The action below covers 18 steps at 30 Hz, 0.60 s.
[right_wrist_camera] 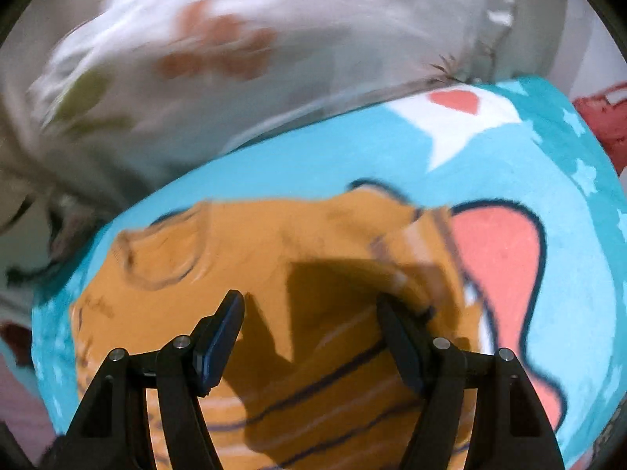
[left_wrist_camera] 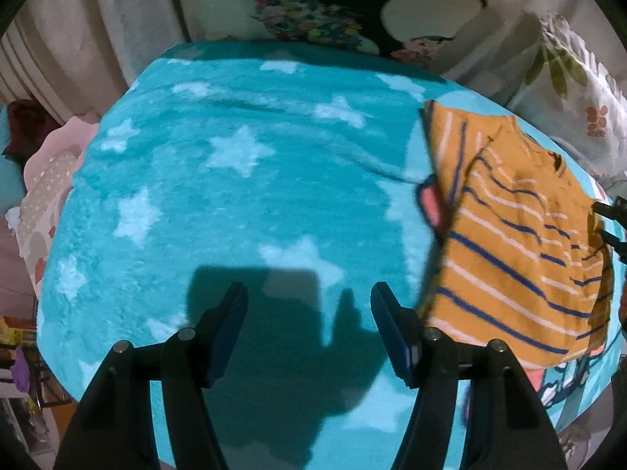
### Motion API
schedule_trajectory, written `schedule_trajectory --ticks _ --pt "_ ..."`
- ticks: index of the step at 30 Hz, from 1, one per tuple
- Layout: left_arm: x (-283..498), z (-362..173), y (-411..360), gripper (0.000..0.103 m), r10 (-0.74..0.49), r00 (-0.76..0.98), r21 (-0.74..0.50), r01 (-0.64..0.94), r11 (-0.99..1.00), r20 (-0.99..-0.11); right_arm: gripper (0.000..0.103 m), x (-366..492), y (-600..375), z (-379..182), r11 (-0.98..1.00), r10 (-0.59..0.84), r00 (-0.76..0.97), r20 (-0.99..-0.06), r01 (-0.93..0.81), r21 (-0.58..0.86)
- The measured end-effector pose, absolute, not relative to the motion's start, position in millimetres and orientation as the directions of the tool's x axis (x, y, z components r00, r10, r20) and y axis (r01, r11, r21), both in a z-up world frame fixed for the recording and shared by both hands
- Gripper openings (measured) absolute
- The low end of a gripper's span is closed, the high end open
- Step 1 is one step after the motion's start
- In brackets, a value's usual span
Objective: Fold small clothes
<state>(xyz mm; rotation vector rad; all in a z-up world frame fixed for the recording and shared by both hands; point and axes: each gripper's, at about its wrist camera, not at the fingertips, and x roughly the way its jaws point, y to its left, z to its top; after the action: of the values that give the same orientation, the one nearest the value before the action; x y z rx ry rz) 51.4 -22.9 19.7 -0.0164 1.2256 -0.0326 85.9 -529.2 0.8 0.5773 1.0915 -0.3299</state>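
- Nearest in the left wrist view, the left hand-held gripper (left_wrist_camera: 309, 293) has its jaws spread wide and grips nothing. It hangs over bare blanket, and its shadow falls just ahead of the fingers.
- Nearest in the right wrist view, the right hand-held gripper (right_wrist_camera: 309, 301) is also spread wide and grips nothing. It hangs right above the shirt; I cannot tell whether the fingertips touch the cloth.
- The small orange shirt (left_wrist_camera: 513, 231), with blue and white stripes, lies on the bed to the right of the left hand-held gripper. It looks partly folded, with one edge turned over; its collar (right_wrist_camera: 156, 250) points toward the pillows.
- Under it lies a turquoise blanket (left_wrist_camera: 219, 203) with pale stars and a cartoon print in pink and white.
- Farther off, white pillows (right_wrist_camera: 219, 62) with a leaf and flower print rest at the edge of the bed. This part is blurred.
- Risk, as I judge it: the blanket is fluffy, so closing too deep could pinch blanket with the shirt and drag both. Gripping one layer alone could pull the fold open.
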Motion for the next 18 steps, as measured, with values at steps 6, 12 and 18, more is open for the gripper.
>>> schedule_trajectory --ticks 6,12,18 --pt "62 15 -56 0.072 -0.121 0.334 -0.127 0.005 0.992 -0.935 0.073 91 -545 7 0.797 0.105 0.471 -0.876 0.486 0.357" --pt "89 -4 -91 0.072 -0.209 0.31 -0.203 0.054 0.978 -0.927 0.073 71 -527 39 0.844 0.136 0.521 -0.843 0.384 0.374" --pt "129 -21 -103 0.073 -0.305 0.275 -0.302 0.054 0.952 -0.912 0.073 38 -485 55 0.884 0.167 0.536 -0.827 0.29 0.366"
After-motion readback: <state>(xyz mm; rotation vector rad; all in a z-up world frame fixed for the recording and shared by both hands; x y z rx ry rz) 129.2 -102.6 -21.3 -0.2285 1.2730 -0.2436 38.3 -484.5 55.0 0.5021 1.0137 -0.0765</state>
